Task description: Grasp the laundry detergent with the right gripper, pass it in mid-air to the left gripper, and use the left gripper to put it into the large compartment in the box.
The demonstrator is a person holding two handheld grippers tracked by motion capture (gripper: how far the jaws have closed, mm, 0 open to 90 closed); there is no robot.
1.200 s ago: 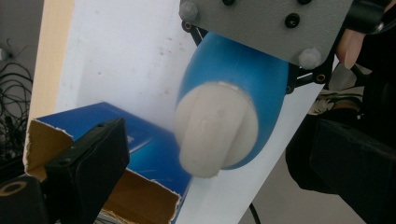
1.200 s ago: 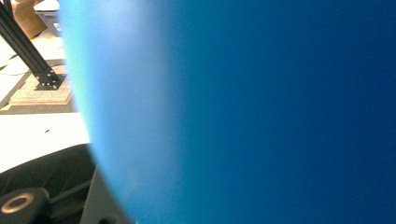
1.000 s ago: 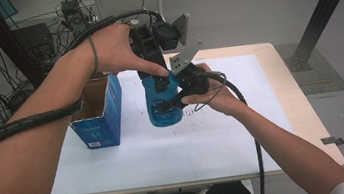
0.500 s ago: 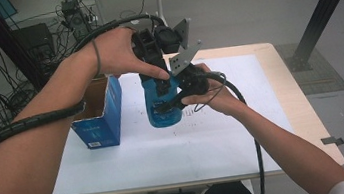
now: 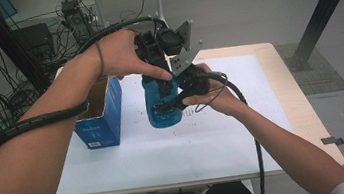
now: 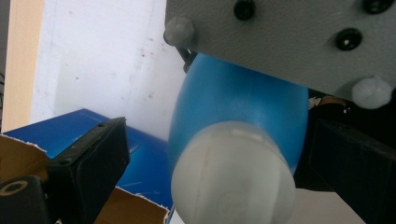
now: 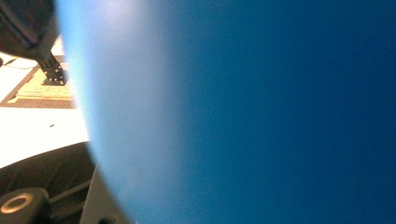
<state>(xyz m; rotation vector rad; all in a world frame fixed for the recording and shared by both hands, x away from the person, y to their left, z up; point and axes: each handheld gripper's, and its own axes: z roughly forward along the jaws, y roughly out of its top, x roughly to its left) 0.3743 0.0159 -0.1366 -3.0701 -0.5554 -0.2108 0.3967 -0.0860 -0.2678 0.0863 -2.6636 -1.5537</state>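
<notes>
Bottle: the blue bottle (image 5: 162, 106) stands upright at the centre of the high view, on the white sheet of the counter (image 5: 216, 141), just right of the blue carton (image 5: 104, 116).
Cap: a white cap (image 6: 233, 172) tops the bottle; in the left gripper view it sits low in the middle of the frame, between the two black jaws.
Left tongs: the left tongs (image 5: 158, 68) come down over the bottle's top from above; jaws stand wide, one on each side of the cap, neither pad touching it, holding nothing.
Right tongs: the right tongs (image 5: 173, 102) are clamped on the bottle's body from the right side of the frame; the blue wall fills the right gripper view.
Risk, missed cap: the cap looks off-centre toward the right jaw, so closing now would likely land one pad first and shove the neck sideways.
Risk, spin: the body is smooth and rounded; if the cap gets twisted, the bottle may turn inside the right-hand clamp instead of opening.
Risk, tipping: a hard downward or sideways push at the top could lever the bottle over toward the open carton just beside it.
Risk, cables: the trailing cables cross close to the bottle and could drag on it.
</notes>
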